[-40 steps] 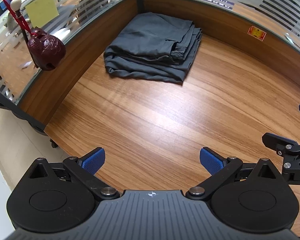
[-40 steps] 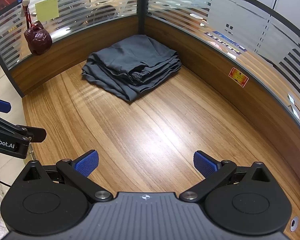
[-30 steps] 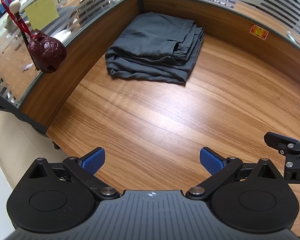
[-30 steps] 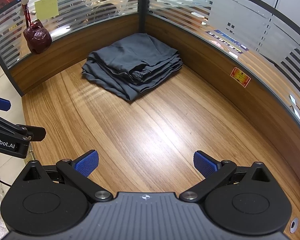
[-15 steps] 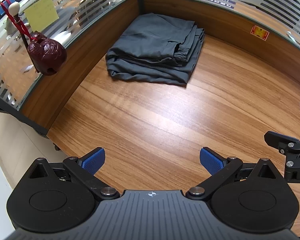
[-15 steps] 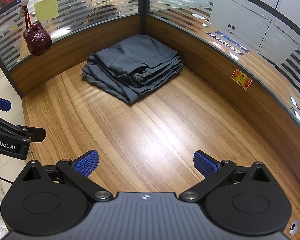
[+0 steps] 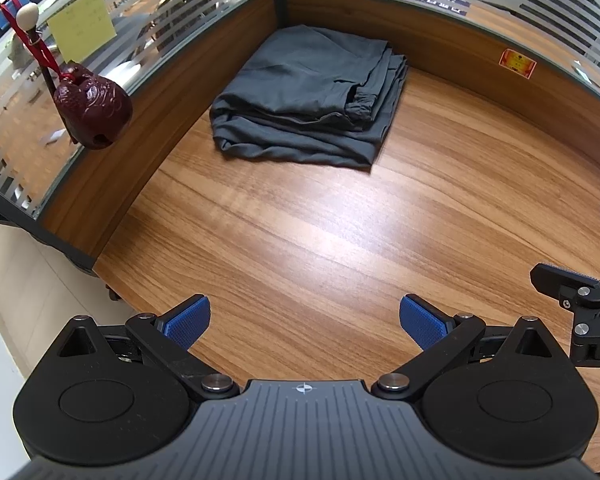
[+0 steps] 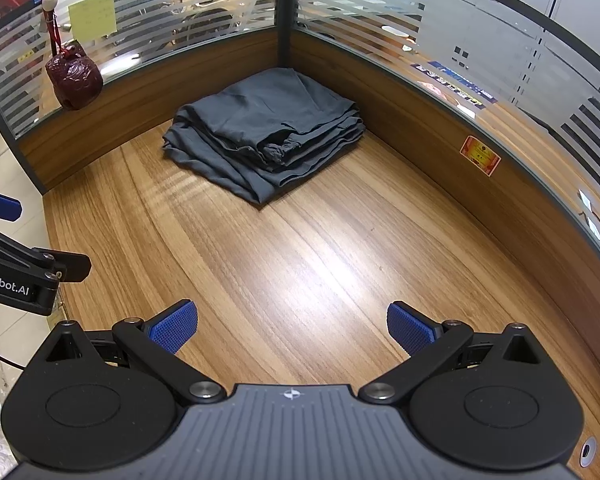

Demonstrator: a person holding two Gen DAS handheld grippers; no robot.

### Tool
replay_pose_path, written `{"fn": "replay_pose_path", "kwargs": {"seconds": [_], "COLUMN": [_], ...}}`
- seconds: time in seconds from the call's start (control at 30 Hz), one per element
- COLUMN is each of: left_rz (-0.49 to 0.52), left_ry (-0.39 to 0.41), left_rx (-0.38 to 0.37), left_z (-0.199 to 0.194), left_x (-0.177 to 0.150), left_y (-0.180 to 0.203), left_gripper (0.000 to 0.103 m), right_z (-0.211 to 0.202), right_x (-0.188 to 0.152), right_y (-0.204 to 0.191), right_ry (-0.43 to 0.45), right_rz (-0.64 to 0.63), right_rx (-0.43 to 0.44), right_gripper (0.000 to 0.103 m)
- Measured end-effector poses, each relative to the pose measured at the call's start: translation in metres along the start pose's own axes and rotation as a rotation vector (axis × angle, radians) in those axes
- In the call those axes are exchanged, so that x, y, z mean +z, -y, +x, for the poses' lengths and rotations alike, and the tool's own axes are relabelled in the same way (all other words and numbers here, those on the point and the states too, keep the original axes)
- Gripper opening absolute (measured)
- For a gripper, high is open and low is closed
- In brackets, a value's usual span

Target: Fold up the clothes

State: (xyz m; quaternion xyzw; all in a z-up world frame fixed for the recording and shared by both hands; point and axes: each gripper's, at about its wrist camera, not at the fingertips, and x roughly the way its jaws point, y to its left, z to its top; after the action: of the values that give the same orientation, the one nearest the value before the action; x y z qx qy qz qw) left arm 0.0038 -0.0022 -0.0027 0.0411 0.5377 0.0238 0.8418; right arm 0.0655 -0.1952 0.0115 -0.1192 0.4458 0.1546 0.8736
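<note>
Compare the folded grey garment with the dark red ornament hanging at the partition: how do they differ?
The folded grey garment lies flat in layers on the wooden desk, in the corner; the dark red ornament hangs off the desk, on a red cord at the glass partition. The garment is soft, matte and wide; the ornament is rounded, glossy and much smaller. Neither is touched by a gripper.

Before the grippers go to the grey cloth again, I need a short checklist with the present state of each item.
1. Left gripper open and holding nothing: ok.
2. Right gripper open and holding nothing: ok.
3. Grey garment already in a folded stack in the desk corner: ok.
4. Edges lined up neatly: not ok, the gathered waistband bulges out and the layers are staggered.
5. Wooden desk bare between grippers and garment: ok.
6. Hanging dark red ornament away from the path: ok.
</note>
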Motion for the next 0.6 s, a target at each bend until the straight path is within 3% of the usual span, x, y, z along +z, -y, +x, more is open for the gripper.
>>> {"fn": "replay_pose_path", "kwargs": {"seconds": [0.03,0.1,0.37,0.6], "left_rz": [0.000,0.000,0.001,0.003], "left_ry": [0.000,0.001,0.002,0.004], "left_rx": [0.000,-0.001,0.000,0.003], "left_z": [0.000,0.000,-0.001,-0.003], "left_x": [0.000,-0.001,0.000,-0.001], "left_y": [0.000,0.000,0.001,0.005], "left_gripper": [0.102,0.102,0.102,0.102], "right_z": [-0.003,0.019,0.009,0.013], "right_x": [-0.004,0.021,0.007,0.015], "right_y": [0.000,0.001,0.000,0.007], "right_ry": [0.001,-0.011,-0.006,-0.009], "right_rz": [0.001,0.001,0.007,0.010], "right_rx": [-0.001,0.003,-0.002,0.002], "right_gripper": [0.102,0.102,0.102,0.102]}}
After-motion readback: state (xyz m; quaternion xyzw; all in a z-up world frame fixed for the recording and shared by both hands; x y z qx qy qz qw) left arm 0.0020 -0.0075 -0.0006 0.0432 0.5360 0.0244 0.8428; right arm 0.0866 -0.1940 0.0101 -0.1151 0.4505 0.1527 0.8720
